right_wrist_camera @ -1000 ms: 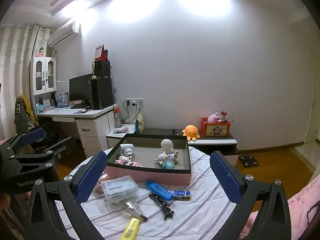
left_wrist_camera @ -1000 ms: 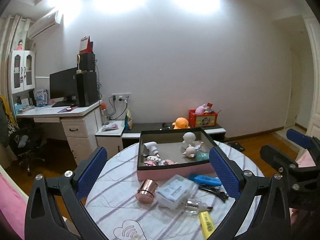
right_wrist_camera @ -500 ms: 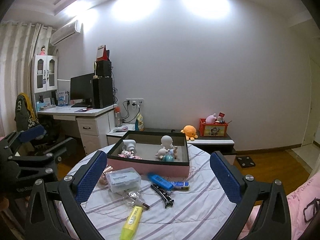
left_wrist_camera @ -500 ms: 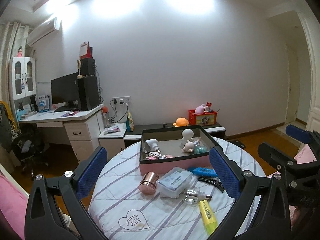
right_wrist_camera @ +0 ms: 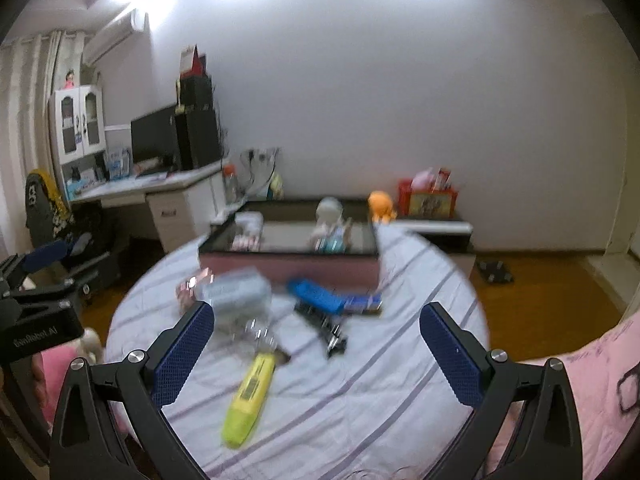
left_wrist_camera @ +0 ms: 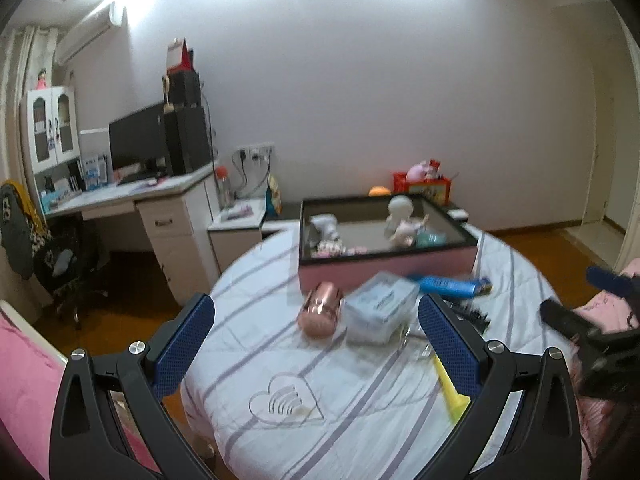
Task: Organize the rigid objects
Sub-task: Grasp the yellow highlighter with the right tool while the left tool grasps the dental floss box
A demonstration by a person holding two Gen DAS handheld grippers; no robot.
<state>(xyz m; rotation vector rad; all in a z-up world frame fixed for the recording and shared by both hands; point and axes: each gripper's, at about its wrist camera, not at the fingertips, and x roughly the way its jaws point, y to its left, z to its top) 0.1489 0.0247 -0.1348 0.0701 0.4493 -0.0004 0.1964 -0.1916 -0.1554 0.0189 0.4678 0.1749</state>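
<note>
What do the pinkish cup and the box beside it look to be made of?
The cup looks like metal with a shiny rose-gold finish, catching highlights. The box looks like clear, slightly frosted plastic, with a label showing through; blur leaves both uncertain.

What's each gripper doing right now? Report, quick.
Left gripper: open, holding nothing.
Right gripper: open, holding nothing.

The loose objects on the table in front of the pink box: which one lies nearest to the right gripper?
The yellow highlighter. It lies closest between the open fingers of the right gripper, while the black hair clip and blue case lie farther, toward the box.
</note>
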